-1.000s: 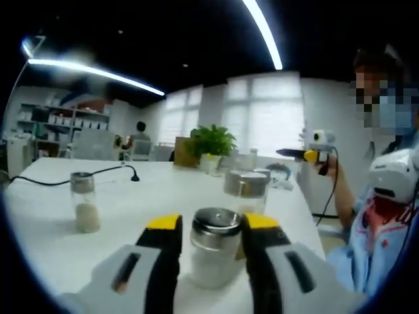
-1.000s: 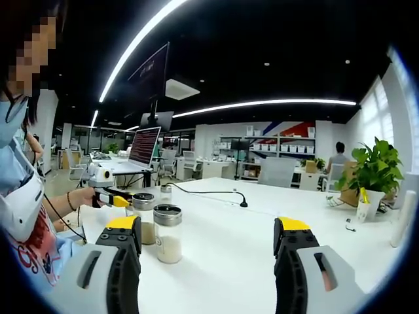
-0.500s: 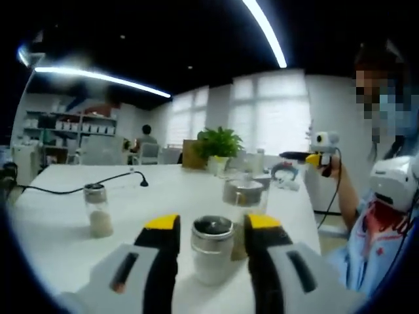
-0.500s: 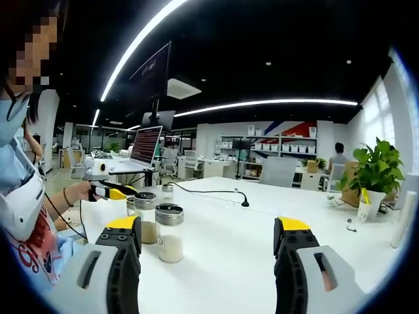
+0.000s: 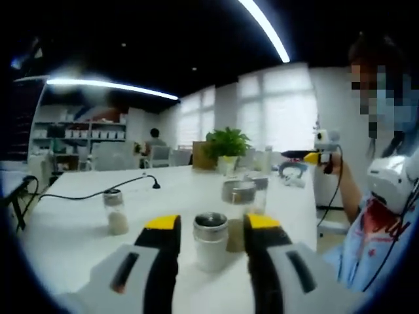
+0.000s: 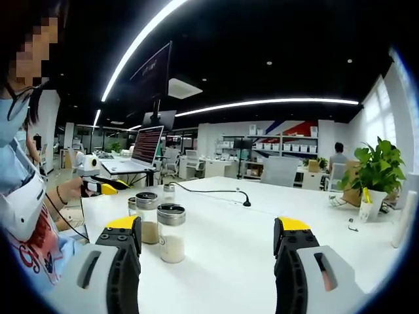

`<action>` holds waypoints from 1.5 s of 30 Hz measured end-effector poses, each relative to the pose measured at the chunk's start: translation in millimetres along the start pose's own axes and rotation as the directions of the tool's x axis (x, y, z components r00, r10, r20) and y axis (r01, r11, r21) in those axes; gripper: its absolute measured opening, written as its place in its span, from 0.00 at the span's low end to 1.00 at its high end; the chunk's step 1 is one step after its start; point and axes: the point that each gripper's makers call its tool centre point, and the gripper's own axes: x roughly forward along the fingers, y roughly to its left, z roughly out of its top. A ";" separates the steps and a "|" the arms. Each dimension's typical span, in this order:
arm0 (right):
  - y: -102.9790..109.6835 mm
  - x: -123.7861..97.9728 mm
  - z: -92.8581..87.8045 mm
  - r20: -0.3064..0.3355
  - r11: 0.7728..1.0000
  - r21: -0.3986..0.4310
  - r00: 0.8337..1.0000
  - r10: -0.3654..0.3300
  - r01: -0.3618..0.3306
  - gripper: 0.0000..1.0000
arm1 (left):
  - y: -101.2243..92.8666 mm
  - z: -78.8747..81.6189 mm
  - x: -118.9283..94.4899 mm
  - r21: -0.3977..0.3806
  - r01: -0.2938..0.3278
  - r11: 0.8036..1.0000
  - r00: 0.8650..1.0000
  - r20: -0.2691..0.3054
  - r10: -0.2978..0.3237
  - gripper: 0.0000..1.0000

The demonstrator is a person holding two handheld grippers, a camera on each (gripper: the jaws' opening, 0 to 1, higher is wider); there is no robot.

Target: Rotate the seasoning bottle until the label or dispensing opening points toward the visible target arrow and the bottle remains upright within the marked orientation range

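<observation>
White table (image 5: 78, 222), office setting.

Left gripper (image 5: 211, 230): jaws spread, yellow-tipped, flanking one seasoning bottle (image 5: 211, 241) without clear contact; released. Bottle upright on the table, metal lid, pale contents.

Second bottle (image 5: 239, 204): just behind the first, upright. Third bottle (image 5: 116, 211): well apart to the left, upright, near a black cable (image 5: 98, 191).

Right gripper (image 6: 207, 239): jaws wide apart, holding nothing, above bare table. In its view, two bottles stand close together beside its left jaw.

Potted plant (image 5: 226, 145): far end of table.
</observation>
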 end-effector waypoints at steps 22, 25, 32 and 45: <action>2.9 1.4 -0.7 -0.003 1.000 -0.004 1.000 0.010 -0.010 0.86 | 14.4 4.6 -16.7 0.021 -0.168 0.986 0.986 0.010 0.167 0.44; 2.1 1.0 -0.8 -0.003 1.000 -0.004 1.000 0.006 -0.006 0.86 | 20.8 12.2 -16.4 0.025 -0.186 0.982 0.982 0.026 0.186 0.43; -4.7 -0.1 -3.3 -0.012 1.000 0.014 1.000 -0.016 0.016 0.86 | 44.2 19.4 -11.6 0.060 -0.279 0.959 0.960 0.053 0.276 0.43; -6.7 0.0 -4.3 -0.011 0.999 0.032 1.000 -0.020 0.020 0.86 | 76.3 28.8 4.6 0.050 -0.310 0.949 0.949 0.080 0.305 0.42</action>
